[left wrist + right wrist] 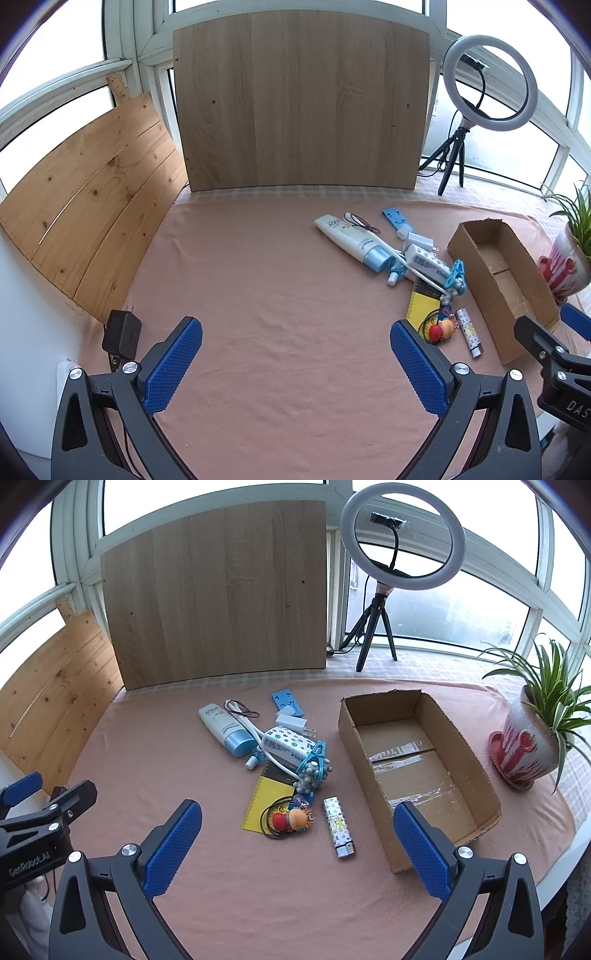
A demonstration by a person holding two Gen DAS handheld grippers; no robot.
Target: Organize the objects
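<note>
Above the pink cloth (184,760), both wide open and empty: left gripper (295,363), right gripper (297,845). Nearest loose item: patterned lighter (339,826), beside the empty cardboard box (376,786). Best gripped across its narrow sides, then lowered flat inside.

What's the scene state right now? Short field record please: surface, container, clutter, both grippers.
surface: pink cloth-covered table
container: open brown cardboard box, nothing inside, right of the pile
clutter: white tube with blue cap, patterned white pack, yellow card, orange toy figure, patterned lighter, all outside the box
left gripper: open, holding nothing
right gripper: open, holding nothing
bystanders: white ring light on tripod, potted plant
</note>
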